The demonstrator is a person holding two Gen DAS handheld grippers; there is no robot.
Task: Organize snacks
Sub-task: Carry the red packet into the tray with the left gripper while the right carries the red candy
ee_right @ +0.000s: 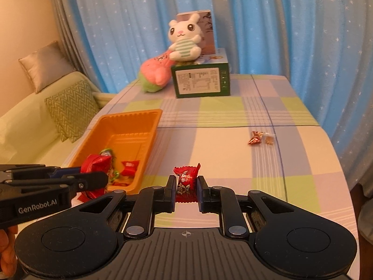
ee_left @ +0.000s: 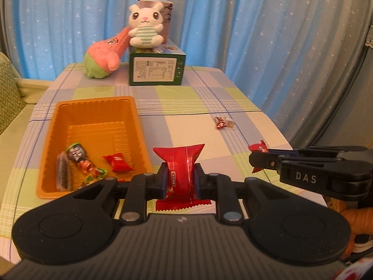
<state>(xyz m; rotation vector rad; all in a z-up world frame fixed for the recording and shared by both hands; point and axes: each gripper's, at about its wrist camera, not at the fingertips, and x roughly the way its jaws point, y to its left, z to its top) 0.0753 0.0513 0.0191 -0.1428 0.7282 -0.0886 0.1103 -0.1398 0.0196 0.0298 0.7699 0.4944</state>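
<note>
The surface (ee_left: 186, 126), covered in a pale checked cloth, is stretching away toward blue starry curtains (ee_left: 233, 23), with a sofa (ee_right: 35, 116) sitting off its left edge. At the far end a green box (ee_left: 156, 68) is standing with a white rabbit plush (ee_left: 144, 26) sitting on top and a pink plush (ee_left: 105, 56) leaning against its left side.

On the near left, the orange tray (ee_left: 56, 126) is lying lengthwise, close to the left edge of the surface, with a red candy (ee_left: 117, 162), a multicoloured packet (ee_left: 82, 161) and a dark wrapped bar (ee_left: 63, 175) resting in its near end.

The left tool (ee_left: 179, 182) is clenching a big red snack packet (ee_left: 179, 163) upright between its fingers, just to the right of the tray's near right corner. The right tool (ee_right: 186, 187) is gripping a small red candy (ee_right: 186, 179), hanging above the near middle of the surface, to the right of the left tool and the tray.

Between the tray and the right edge, a broad stretch of cloth is lying open. Farther out toward the right, a small red sweet (ee_right: 255, 138) and a clear-wrapped one (ee_right: 269, 138) are lying side by side, well apart from both tools.
</note>
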